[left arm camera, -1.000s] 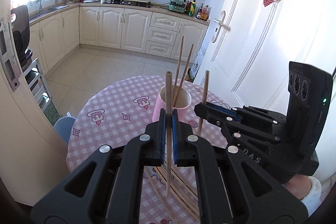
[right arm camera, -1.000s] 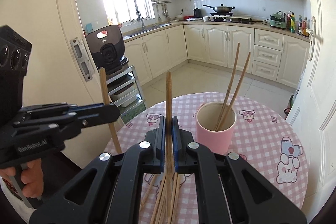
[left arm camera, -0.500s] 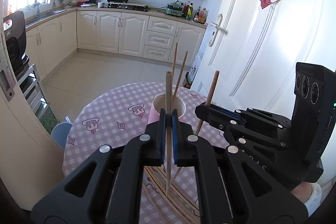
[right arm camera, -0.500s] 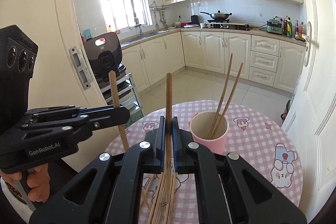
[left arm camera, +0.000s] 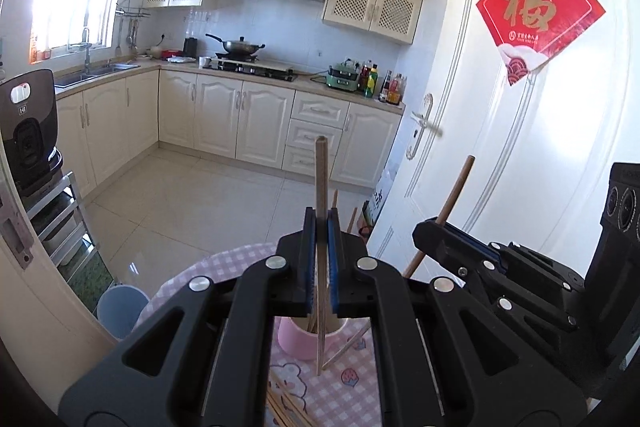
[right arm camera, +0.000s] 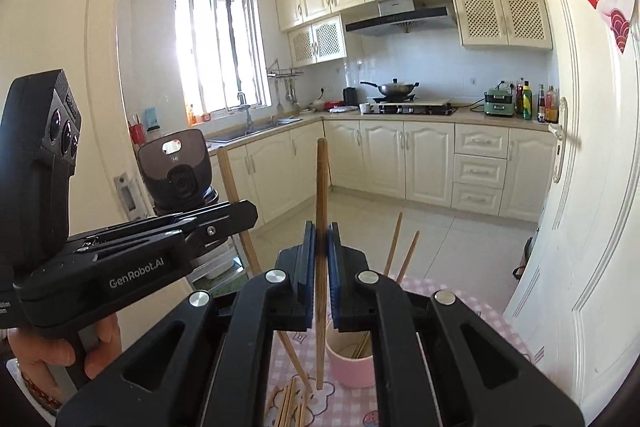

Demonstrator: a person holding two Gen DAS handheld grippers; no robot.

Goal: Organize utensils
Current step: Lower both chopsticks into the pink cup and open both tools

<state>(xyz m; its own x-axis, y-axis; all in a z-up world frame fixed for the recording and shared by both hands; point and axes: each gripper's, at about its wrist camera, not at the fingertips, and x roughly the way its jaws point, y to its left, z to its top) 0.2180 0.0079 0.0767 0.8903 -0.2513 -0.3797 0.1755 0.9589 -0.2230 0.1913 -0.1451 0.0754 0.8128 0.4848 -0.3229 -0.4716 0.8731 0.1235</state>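
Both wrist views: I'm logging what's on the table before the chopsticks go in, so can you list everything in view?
Cup: one, pink, on the checked tablecloth, ahead of both grippers.
Chopsticks in cup: two, wooden, leaning.
Loose chopsticks: a bundle, wooden, lying on the cloth near the cup; count unclear.
Tablecloth: one, pink-and-white checked with cartoon prints.
Bin: one, pale blue, on the floor beside the table.
Wok: one, metal, on the stove.
Door hanging: one, red, on the white door.
Left gripper: black, shut on one upright chopstick.
Right gripper: black, shut on another chopstick.
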